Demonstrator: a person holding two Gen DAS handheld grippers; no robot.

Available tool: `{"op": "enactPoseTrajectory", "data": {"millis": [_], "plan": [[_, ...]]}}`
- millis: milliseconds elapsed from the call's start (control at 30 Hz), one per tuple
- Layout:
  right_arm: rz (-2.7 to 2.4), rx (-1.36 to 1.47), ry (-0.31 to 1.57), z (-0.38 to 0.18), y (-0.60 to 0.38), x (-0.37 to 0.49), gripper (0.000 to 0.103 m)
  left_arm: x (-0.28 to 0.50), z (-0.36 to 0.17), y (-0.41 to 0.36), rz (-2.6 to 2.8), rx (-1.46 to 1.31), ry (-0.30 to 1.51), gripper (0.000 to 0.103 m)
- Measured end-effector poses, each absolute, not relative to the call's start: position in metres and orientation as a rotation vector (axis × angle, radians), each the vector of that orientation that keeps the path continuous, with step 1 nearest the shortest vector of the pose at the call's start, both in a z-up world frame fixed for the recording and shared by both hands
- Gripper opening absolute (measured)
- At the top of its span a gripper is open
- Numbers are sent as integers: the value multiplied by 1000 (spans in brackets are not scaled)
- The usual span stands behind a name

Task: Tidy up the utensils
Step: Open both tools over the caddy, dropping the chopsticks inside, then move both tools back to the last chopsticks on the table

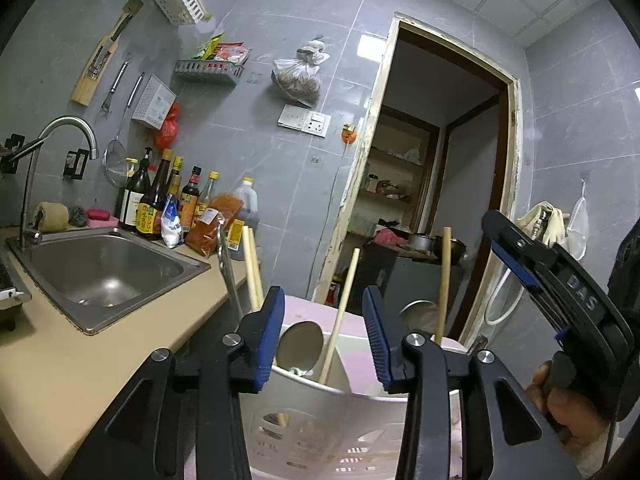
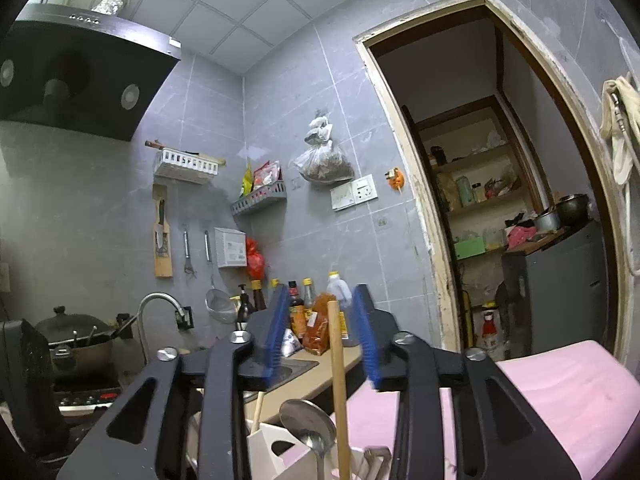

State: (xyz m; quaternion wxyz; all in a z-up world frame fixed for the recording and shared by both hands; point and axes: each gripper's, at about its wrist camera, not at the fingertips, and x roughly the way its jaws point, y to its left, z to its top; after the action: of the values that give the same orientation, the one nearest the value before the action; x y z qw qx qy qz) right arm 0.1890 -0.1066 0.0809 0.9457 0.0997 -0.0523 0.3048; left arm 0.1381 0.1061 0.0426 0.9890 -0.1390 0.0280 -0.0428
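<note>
Chopsticks (image 1: 339, 312) and a spoon (image 1: 300, 344) stand upright in the white holder (image 1: 320, 412) just off the counter's (image 1: 80, 360) edge. Both grippers, left (image 1: 322, 334) and right (image 2: 326, 338), have jaws spread, pinching nothing. Draw each back level, clear of the sticks, so none tips.

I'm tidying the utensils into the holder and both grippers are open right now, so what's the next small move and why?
Probably draw both grippers back and up, clear of the holder. The left gripper and the right gripper each stand open with a chopstick between the pads, apparently untouched, and the chopsticks already stand in the holder beside the spoon. Lifting straight away should avoid knocking them.
</note>
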Motion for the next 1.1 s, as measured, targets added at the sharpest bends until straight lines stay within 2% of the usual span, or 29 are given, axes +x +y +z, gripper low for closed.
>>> {"op": "enactPoseTrajectory", "data": {"millis": [133,167,200,267,333,400,500,867,967,1100], "plan": [[580,186,-81,84,-125,178,51,132,53,103,-100,-286,59,48],[567,177,-75,84,-132,175,56,130,55,101,-103,-282,58,50],[555,172,-70,84,-139,173,66,129,58,98,-107,-278,60,53],[527,155,-48,83,-154,168,74,125,61,91,-129,-263,78,57],[499,129,-13,82,-171,163,76,122,65,82,-161,-244,105,65],[456,103,29,80,-191,159,82,121,66,71,-207,-220,146,72],[411,96,101,77,-221,153,90,119,65,53,-278,-193,217,75],[291,-15,474,34,-283,138,90,121,28,-20,-445,-100,489,76],[320,-66,545,21,-281,138,82,125,20,-36,-464,-62,567,76],[376,-119,653,1,-275,145,65,137,6,-50,-456,-58,696,76]]}}
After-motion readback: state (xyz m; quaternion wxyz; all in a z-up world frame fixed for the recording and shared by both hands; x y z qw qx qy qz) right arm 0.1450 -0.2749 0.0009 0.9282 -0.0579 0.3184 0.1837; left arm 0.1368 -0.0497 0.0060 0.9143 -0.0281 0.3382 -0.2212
